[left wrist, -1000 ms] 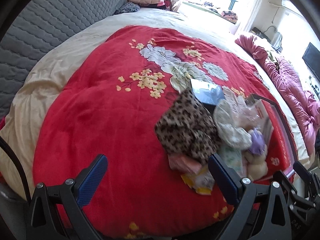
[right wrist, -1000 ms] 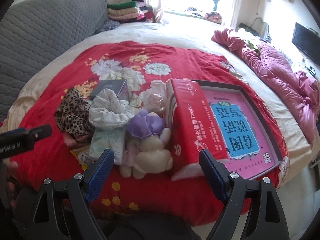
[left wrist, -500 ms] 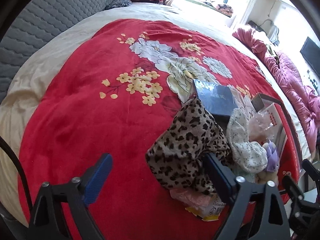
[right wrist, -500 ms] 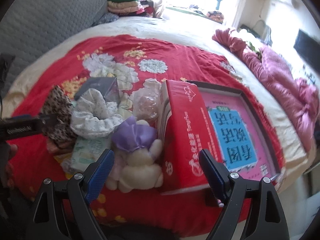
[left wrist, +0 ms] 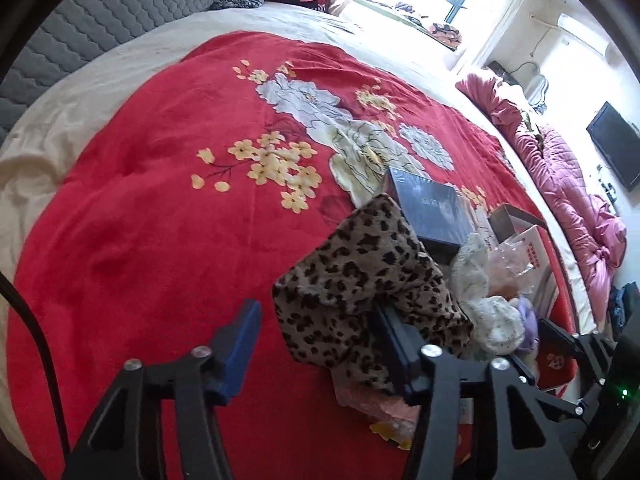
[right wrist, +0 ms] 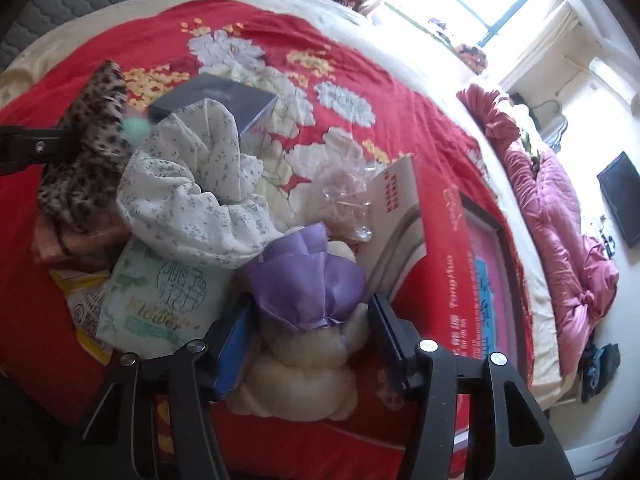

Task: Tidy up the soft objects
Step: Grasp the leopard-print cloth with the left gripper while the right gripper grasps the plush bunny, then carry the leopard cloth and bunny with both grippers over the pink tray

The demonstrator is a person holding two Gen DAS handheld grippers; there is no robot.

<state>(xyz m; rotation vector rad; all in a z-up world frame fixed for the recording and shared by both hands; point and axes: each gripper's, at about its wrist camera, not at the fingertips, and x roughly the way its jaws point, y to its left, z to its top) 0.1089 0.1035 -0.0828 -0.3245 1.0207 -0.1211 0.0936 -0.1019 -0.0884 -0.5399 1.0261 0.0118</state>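
Softness on both sides: a leopard-print cloth and a small plush toy, each between closing jaws on the bed.

The left hand-held gripper [left wrist: 312,344] has just been closing around the near edge of the leopard-print cloth [left wrist: 360,280], which lies heaped on the red floral blanket [left wrist: 160,220]; its right pad is buried in the fabric while the left pad stands clear, so it is not yet a pinch. Limp and light, the cloth should drape and trail, so a bunched fold is the best hold. The right hand-held gripper [right wrist: 310,340] has likewise been closing on the cream plush toy [right wrist: 304,364] with its purple bow, pads at or just beside its sides; whether they press I cannot tell. The toy looks squashy and light; its narrow middle seems the surest place to hold.
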